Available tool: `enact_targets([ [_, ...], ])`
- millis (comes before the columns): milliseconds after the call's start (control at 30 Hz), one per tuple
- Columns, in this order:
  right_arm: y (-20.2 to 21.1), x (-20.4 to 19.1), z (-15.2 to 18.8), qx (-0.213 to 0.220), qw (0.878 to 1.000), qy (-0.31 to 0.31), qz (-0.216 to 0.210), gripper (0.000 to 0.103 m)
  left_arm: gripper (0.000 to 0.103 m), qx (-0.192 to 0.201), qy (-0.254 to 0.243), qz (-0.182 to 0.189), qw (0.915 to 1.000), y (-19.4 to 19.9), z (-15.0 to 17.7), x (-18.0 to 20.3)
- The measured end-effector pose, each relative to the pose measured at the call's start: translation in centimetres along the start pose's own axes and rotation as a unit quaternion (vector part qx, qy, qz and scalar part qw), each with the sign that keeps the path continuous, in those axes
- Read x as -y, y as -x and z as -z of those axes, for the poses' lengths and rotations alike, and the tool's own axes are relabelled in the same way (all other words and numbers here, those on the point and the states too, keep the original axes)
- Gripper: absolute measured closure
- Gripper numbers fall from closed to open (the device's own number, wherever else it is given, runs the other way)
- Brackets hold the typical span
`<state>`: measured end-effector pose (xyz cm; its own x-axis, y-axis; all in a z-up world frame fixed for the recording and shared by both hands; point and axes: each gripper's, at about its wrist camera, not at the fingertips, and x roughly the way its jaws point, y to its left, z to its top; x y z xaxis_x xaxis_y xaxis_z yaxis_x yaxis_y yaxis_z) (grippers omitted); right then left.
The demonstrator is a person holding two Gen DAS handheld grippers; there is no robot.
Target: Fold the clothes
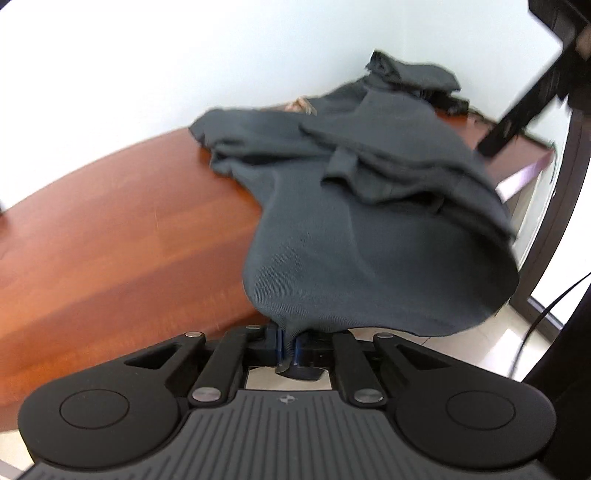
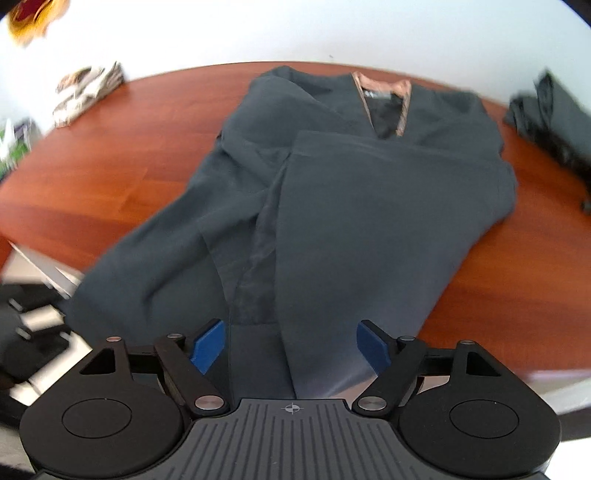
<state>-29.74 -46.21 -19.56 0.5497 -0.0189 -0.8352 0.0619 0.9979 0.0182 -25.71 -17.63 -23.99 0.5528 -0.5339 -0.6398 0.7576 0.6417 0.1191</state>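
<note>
While the dark grey garment (image 2: 332, 206) lies spread along the reddish wooden table (image 2: 110, 177), with its tan-trimmed neckline (image 2: 384, 99) at the far side by the white wall (image 2: 295, 33), its near end hangs over the table's front edge toward the cameras.

In the right wrist view, going from the left: a blurred patterned bundle (image 2: 88, 92) sits at the table's far left edge near the wall. The garment fills the middle, one panel folded over the other so that a straight edge runs down its length. The right tongs (image 2: 291, 350) stand wide apart, one blue pad (image 2: 208, 347) on either side of the hanging near end; the cloth lies between them, but neither pad presses on it. At the far right, a second dark crumpled cloth (image 2: 550, 122) rests on the table, apart from the garment.

In the left wrist view, bare table (image 1: 110, 240) takes up the left. In the middle, the left tongs (image 1: 288, 347) are pressed together on a pinch of the garment's (image 1: 369, 229) near edge, and the fabric rises from the grip in a taut gather, then broadens into rumpled folds on the table. A heap of dark cloth (image 1: 410, 74) sits behind it against the wall. At the upper right, a blurred black shape (image 1: 532, 99) slants above the table's far corner; what it is cannot be told.
</note>
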Motion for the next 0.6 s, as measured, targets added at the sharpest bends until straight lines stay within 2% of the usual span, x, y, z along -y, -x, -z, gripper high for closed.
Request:
enact_targets([
  [100,-1.1,-1.8,-0.2,0.022,0.999,0.037,0.028,0.015,0.096,0.016,0.005,0.008,0.9998,1.6,-1.8,-0.3],
  [267,-3.5,-2.9,-0.5,0.038,0.995,0.075,0.046,0.018,0.097,0.049,0.026,0.004,0.9984,3.7,-4.5,-0.7],
  [367,-4.6,-2.4,-0.4,0.028,0.996,0.070,0.057,0.036,0.097,0.062,0.023,0.003,0.9978,4.3,-5.7,-0.6],
  [400,-4.7,-2.0,-0.3,0.024,0.997,0.061,0.051,0.054,0.097,0.065,0.020,0.004,0.9977,4.4,-6.1,-0.5],
  [433,-4.7,-1.5,-0.1,0.020,0.998,0.045,0.039,0.066,0.097,0.068,0.017,0.006,0.9975,4.5,-6.4,-0.4],
  [467,-4.5,-0.9,0.1,0.015,0.999,0.024,0.025,0.086,0.097,0.070,0.014,0.007,0.9974,4.6,-6.7,-0.3],
  [500,-4.3,-0.5,0.4,0.011,1.000,0.008,0.018,0.090,0.097,0.073,0.012,0.009,0.9972,4.6,-7.1,-0.1],
  [600,-3.5,0.6,2.0,-0.008,1.000,-0.011,0.021,0.090,0.097,0.080,0.014,0.016,0.9966,4.8,-8.2,0.3],
])
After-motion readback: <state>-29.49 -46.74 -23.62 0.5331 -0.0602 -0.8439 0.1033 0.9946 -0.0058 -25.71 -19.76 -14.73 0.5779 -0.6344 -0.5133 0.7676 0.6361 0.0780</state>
